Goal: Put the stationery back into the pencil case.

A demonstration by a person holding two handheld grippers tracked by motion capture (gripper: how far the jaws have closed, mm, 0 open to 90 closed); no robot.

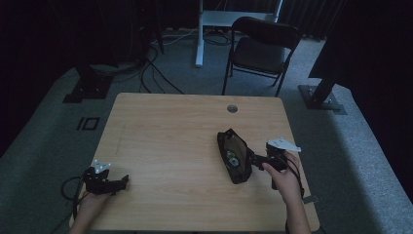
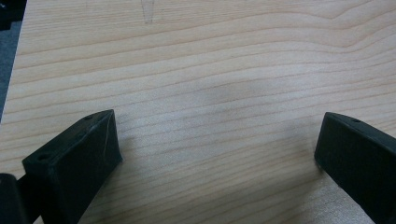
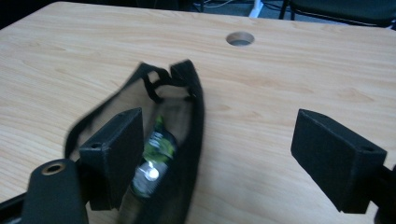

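Black pouch (image 1: 234, 156) lies open on the counter (image 1: 170, 131), right of centre, mouth gaping. Inside it sits a small packet (image 3: 153, 161) with green and silver print; what it is cannot be read.

Right gripper (image 1: 258, 160) is at the pouch's right edge, jaws spread wide. In the right gripper view one jaw stands over the pouch opening beside the packet, the other over bare wood; neither presses on pouch or packet.

Left gripper (image 1: 114, 184) rests near the counter's front left corner, jaws wide apart over bare wood, nothing between them, well apart from the pouch.

Assessment: the packet appears already placed in the pouch. Closing the pouch looks outstanding; no grip is on it at present.
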